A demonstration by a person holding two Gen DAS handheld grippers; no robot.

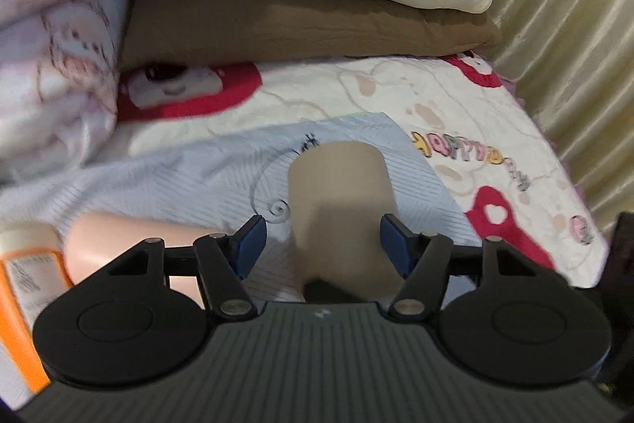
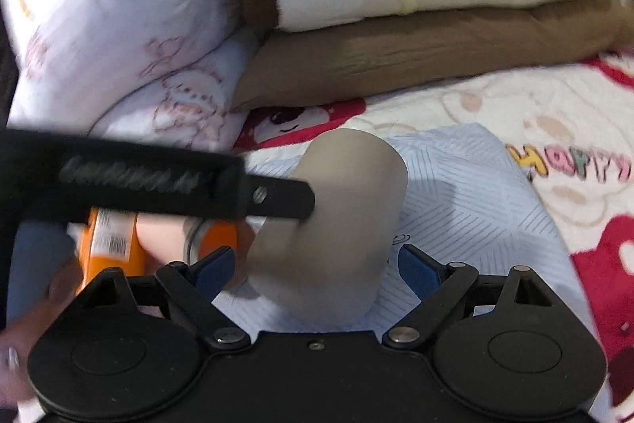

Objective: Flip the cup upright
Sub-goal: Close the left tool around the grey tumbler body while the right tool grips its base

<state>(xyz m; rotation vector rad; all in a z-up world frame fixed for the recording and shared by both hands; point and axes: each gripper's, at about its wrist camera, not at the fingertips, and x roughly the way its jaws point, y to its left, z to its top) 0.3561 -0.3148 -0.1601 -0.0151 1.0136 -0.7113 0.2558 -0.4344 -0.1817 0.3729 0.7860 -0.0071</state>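
A beige cup lies on a pale blue cloth on the bed, its closed base pointing away from me. My left gripper is open, its blue pads on either side of the cup without touching it. In the right wrist view the same cup lies tilted between the blue pads of my open right gripper. The left gripper's black finger reaches in from the left and touches the cup's side.
An orange and white bottle and a pink object lie left of the cup. Folded blankets and a brown pillow are stacked behind. A curtain hangs on the right. The bedspread has red cartoon prints.
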